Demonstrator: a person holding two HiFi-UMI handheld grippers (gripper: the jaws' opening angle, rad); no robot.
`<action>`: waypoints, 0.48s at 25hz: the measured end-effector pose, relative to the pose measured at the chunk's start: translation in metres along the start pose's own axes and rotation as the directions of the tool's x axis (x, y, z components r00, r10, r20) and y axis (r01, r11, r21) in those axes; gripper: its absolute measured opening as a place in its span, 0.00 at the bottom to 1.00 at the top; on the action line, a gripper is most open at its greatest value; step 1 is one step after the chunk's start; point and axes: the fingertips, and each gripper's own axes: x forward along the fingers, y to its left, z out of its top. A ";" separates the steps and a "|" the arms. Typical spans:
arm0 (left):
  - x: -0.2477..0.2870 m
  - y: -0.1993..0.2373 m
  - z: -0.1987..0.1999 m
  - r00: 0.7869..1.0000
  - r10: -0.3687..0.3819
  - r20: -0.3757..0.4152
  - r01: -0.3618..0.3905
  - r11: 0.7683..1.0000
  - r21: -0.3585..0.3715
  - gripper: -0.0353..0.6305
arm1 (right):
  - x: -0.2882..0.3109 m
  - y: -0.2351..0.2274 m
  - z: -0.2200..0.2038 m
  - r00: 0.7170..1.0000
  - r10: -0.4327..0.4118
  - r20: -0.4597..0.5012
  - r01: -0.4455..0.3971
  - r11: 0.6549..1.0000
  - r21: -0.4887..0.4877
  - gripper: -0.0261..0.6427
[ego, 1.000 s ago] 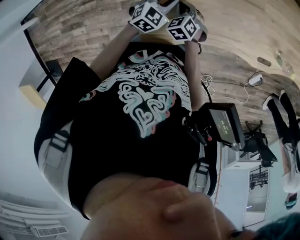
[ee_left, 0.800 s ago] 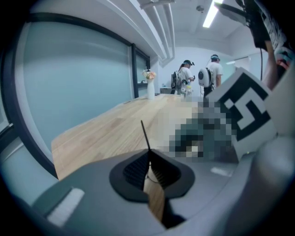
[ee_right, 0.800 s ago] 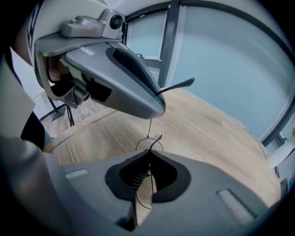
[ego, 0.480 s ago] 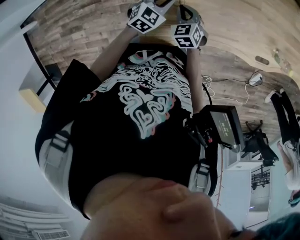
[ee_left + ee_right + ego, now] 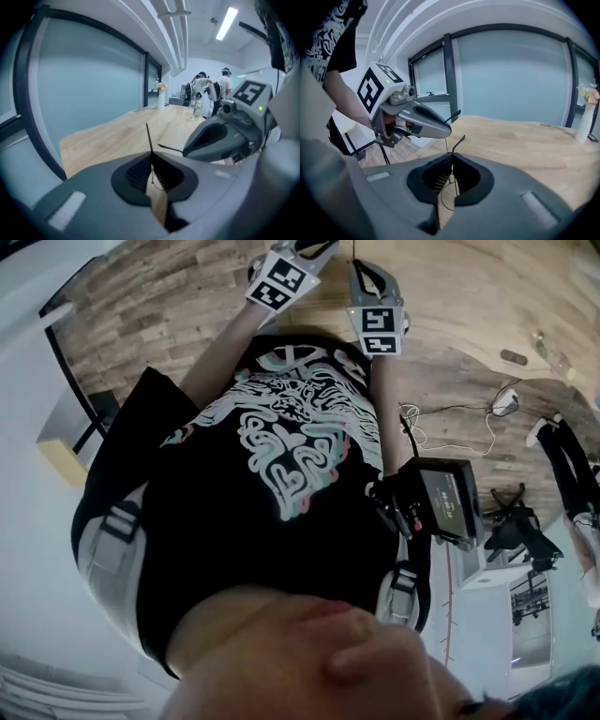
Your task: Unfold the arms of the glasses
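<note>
Light wood surface (image 5: 469, 296). L claw (image 5: 302, 249) and R claw (image 5: 364, 277) sit close together over it; glasses too small to see here.
L claw view: jaws closed on glasses (image 5: 148, 138), thin black arm sticks up past tips, 2nd arm runs right twd R claw.
R claw view: jaws closed on glasses wire, curved arm end just above tips, L claw up-left.

Cool, even indoor light, strong fisheye bending.
A ceiling strip light (image 5: 228, 22) glares white in the left gripper view; shadows on the pale worktop (image 5: 117, 136) are faint, corners vignette black, and the left tool (image 5: 152, 154) blurs near the lens.
</note>
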 end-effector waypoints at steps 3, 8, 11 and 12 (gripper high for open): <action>-0.008 0.005 0.006 1.000 -0.001 0.013 0.001 1.000 -0.009 0.05 | -0.013 0.002 0.016 0.998 0.011 0.063 -0.012 1.000 0.014 0.05; -0.014 0.010 0.007 1.000 -0.021 0.015 0.022 0.999 -0.043 0.05 | -0.038 -0.010 0.030 0.989 -0.042 0.141 0.030 0.996 0.086 0.05; -0.031 0.029 0.020 0.999 -0.023 0.040 0.026 0.996 -0.081 0.05 | -0.049 -0.009 0.060 0.975 -0.057 0.216 0.027 0.990 0.139 0.05; -0.037 0.033 0.024 0.998 -0.023 0.055 0.029 0.994 -0.102 0.05 | -0.054 -0.006 0.068 0.967 -0.057 0.248 0.018 0.988 0.155 0.05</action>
